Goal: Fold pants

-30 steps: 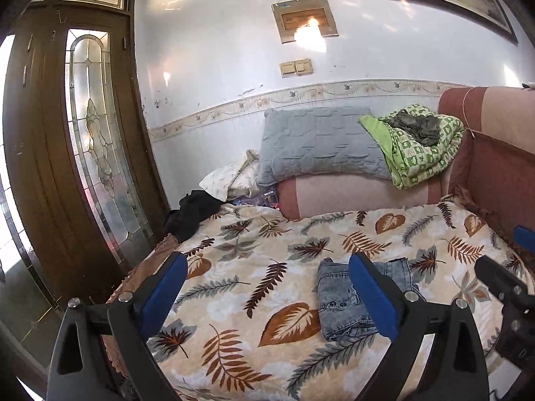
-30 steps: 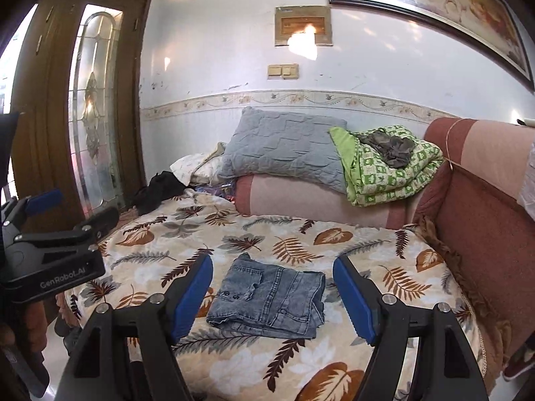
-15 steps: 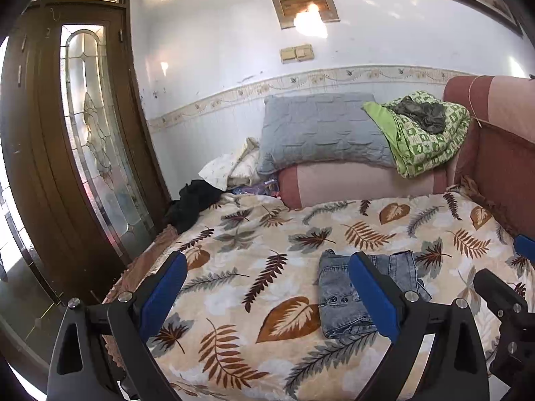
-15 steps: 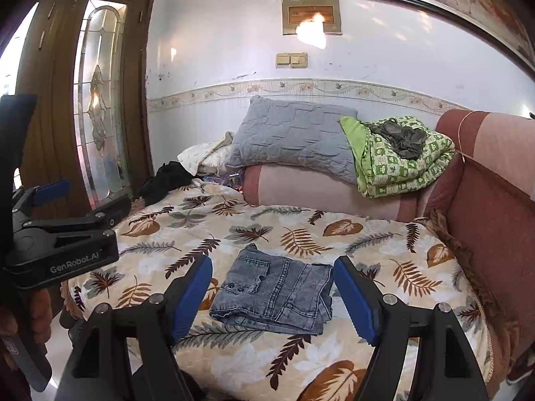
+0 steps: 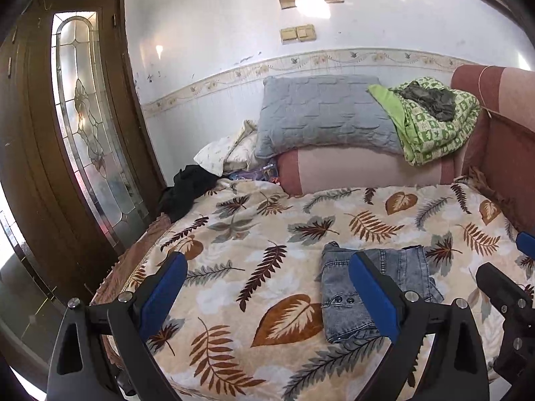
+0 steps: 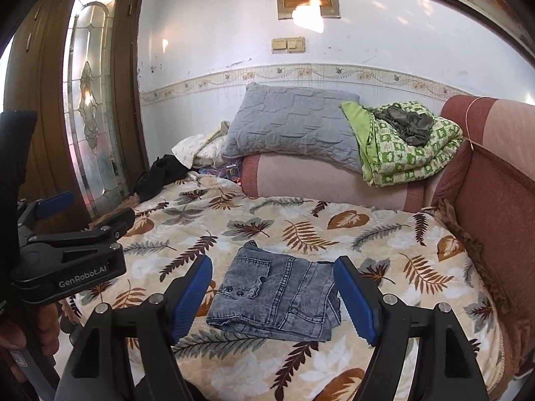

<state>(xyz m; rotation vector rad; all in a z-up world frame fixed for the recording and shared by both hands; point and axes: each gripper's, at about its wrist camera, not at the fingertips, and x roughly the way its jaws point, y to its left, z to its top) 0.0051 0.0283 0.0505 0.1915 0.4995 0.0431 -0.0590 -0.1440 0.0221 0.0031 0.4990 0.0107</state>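
A wooden door (image 6: pixel 43 107) with a leaded glass panel (image 6: pixel 93 100) stands left of the bed, and a black garment (image 6: pixel 157 175) lies heaped at the bed's far left corner. The left gripper (image 5: pixel 267 282) hovers above the near edge of the bed (image 6: pixel 384 234), jaws spread wide and holding nothing. On the leaf-print blanket (image 5: pixel 254 234), the pants (image 6: pixel 277 295) lie folded into a compact grey denim rectangle near the bed's front edge, two buttons showing at the waistband. The right gripper (image 6: pixel 272 295) hangs just short of the pants, framing them from above, its jaws likewise spread and empty; neither gripper touches the denim. In the right wrist view the left gripper (image 6: pixel 83 220) shows at the frame's left edge, held by a hand (image 6: pixel 43 330). At the head of the bed a grey pillow (image 6: pixel 294 127) leans on a pink bolster (image 6: pixel 321 180), with a folded green blanket (image 6: pixel 411 153) to its right, a dark cloth (image 6: pixel 409 123) on top. A red sofa arm (image 6: pixel 491 180) borders the bed's right side.
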